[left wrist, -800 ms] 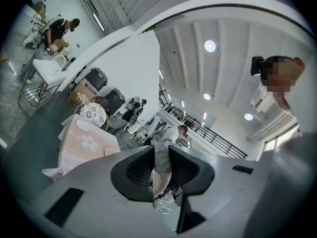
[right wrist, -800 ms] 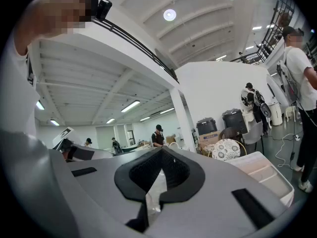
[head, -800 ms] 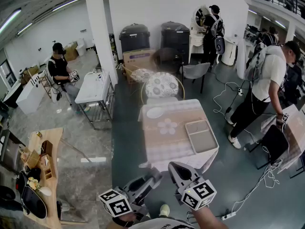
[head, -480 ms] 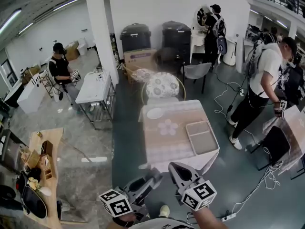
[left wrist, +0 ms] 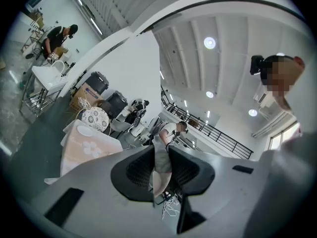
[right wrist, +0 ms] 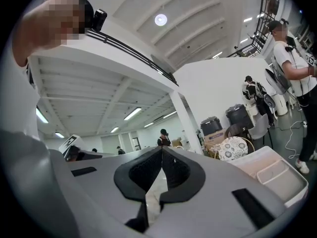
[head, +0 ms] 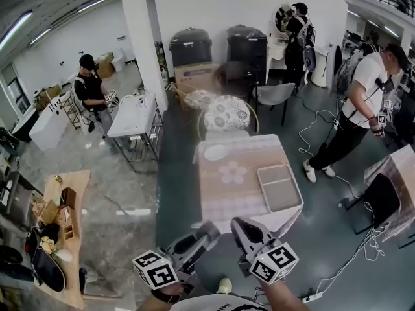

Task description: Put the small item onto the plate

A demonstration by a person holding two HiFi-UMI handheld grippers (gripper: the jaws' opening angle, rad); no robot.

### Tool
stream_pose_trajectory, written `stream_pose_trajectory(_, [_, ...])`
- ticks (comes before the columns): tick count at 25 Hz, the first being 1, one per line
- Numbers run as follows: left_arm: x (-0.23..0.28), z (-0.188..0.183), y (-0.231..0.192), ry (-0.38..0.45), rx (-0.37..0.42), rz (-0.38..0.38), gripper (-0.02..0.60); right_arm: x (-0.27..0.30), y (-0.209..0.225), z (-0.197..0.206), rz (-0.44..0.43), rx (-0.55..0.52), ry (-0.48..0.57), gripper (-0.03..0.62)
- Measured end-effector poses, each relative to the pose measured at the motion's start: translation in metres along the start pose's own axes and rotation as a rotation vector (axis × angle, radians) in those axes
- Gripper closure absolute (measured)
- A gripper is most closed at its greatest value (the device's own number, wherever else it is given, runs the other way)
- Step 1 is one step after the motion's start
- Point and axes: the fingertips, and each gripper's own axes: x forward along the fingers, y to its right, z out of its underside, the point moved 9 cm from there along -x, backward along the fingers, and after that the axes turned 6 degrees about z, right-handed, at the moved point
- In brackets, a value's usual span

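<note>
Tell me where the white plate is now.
In the head view, the white plate lies near the table's far left corner, just before the flower-patterned chair; the grey tray lies apart, on the right side.

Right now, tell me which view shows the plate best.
Head view: the plate lies whole on the table's far left corner. Left gripper view shows it small and oblique; right gripper view doesn't show it.

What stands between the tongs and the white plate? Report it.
Nothing visible does. The left tongs and right tongs hover near the table's front edge. The round white plate lies at the far left corner, across bare flowered tablecloth. The grey rectangular tray sits aside.
</note>
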Motion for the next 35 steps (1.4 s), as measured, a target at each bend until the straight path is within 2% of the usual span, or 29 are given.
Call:
stream_pose_trajectory(9, [0.019,-0.014,-0.028,-0.003,-0.009,-0.012,0.494,0.029,0.020,0.002,0.010,0.008,-0.007,0.580])
stream_pose_trajectory(15, [0.037,-0.036,-0.069,-0.013,-0.029,-0.005,0.494,0.067,0.036,0.002,0.035,0.004,-0.022,0.580])
stream_pose_trajectory(28, [0.081,-0.124,-0.184,-0.095,-0.047,0.061,0.494,0.189,0.063,-0.007,0.157,-0.015,-0.016,0.580])
stream_pose_trajectory(35, [0.108,-0.139,-0.227,-0.148,-0.077,0.091,0.494,0.217,0.074,-0.010,0.213,-0.035,-0.020,0.580])
